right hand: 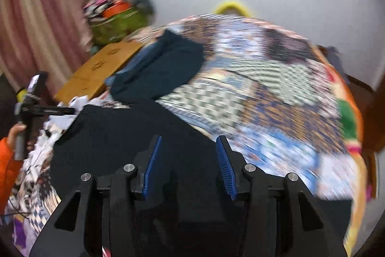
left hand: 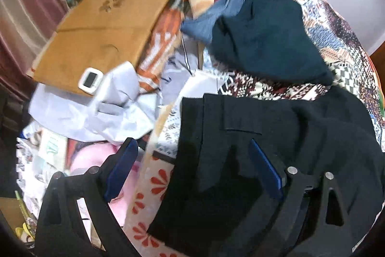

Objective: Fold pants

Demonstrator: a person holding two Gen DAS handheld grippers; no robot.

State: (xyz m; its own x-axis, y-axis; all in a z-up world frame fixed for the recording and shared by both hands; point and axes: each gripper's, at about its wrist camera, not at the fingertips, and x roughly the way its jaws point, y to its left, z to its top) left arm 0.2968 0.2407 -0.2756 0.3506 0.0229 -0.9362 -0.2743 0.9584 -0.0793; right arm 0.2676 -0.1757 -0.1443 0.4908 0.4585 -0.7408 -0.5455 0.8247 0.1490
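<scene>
Patchwork-printed bedding [right hand: 276, 88] covers the bed under everything. Both the left gripper [left hand: 192, 153] and the right gripper [right hand: 187, 146] hang with jaws spread wide and empty, just above the black fabric pants [left hand: 276, 136] lying flat before them. Soft, limp and light, these should be pinched at the waistband edge or hem. Beyond lie a dark teal garment [left hand: 269, 28] and flat brown cardboard [left hand: 108, 23].

The black pants [left hand: 276, 136] are being seen spread flat on the patterned bedcover [left hand: 341, 57], partly folded. A welt pocket slit is showing on the upper side, and one straight edge is lying toward the left. In the right wrist view, the pants [right hand: 125, 134] are blurred.
</scene>
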